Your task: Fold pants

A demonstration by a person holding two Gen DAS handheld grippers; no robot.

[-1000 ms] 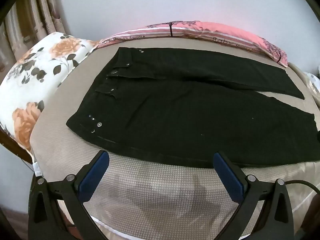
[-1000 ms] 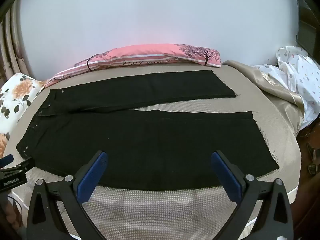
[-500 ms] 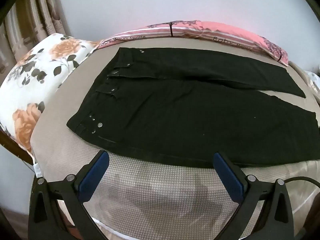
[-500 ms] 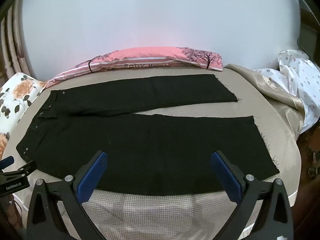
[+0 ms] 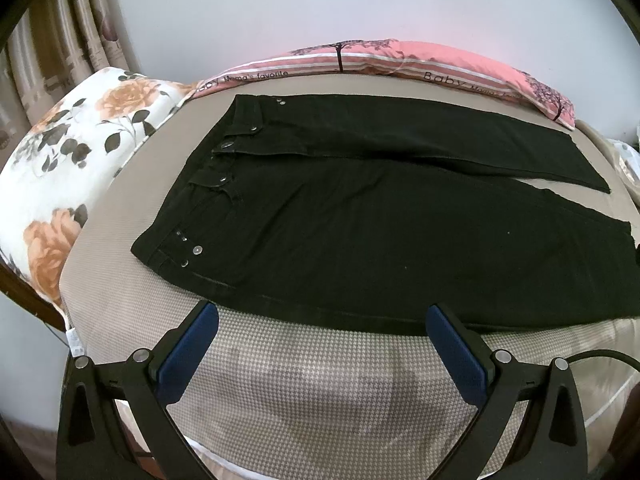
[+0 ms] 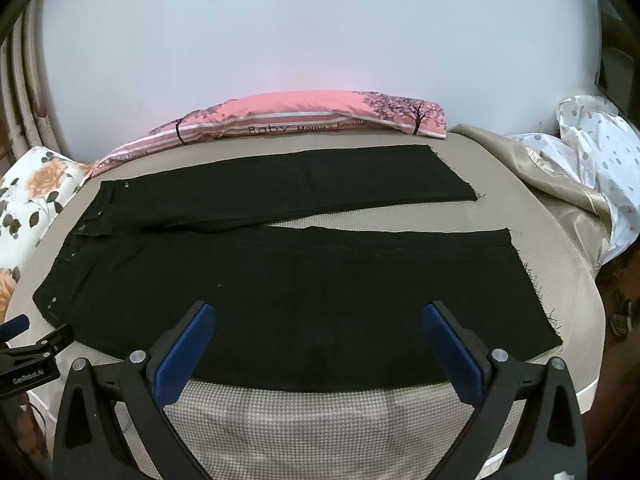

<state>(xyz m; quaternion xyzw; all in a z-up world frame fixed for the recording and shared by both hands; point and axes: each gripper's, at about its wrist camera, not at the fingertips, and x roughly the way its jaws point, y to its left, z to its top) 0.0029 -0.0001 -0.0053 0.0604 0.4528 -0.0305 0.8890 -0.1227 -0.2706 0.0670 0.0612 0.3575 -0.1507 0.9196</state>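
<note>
Black pants (image 5: 360,216) lie flat on a beige bed, waistband to the left, both legs stretched to the right and spread apart at the hems. In the right wrist view the same pants (image 6: 304,280) show frayed hems at the right. My left gripper (image 5: 322,312) hangs open just short of the near leg's edge, close to the waist end, holding nothing. My right gripper (image 6: 318,310) is open over the near leg's lower edge, toward the hem end, also empty. The left gripper's tip (image 6: 24,332) peeks in at the left of the right wrist view.
A floral pillow (image 5: 68,168) lies left of the waistband. A pink striped pillow (image 6: 288,120) runs along the wall behind the pants. Crumpled white bedding (image 6: 592,160) and a beige sheet sit at the bed's right end. A black cable (image 5: 600,354) trails near the front edge.
Both views have shifted slightly. The right gripper has tilted down and moved a little nearer the pants; the left has barely drifted. The pants lie unmoved.
</note>
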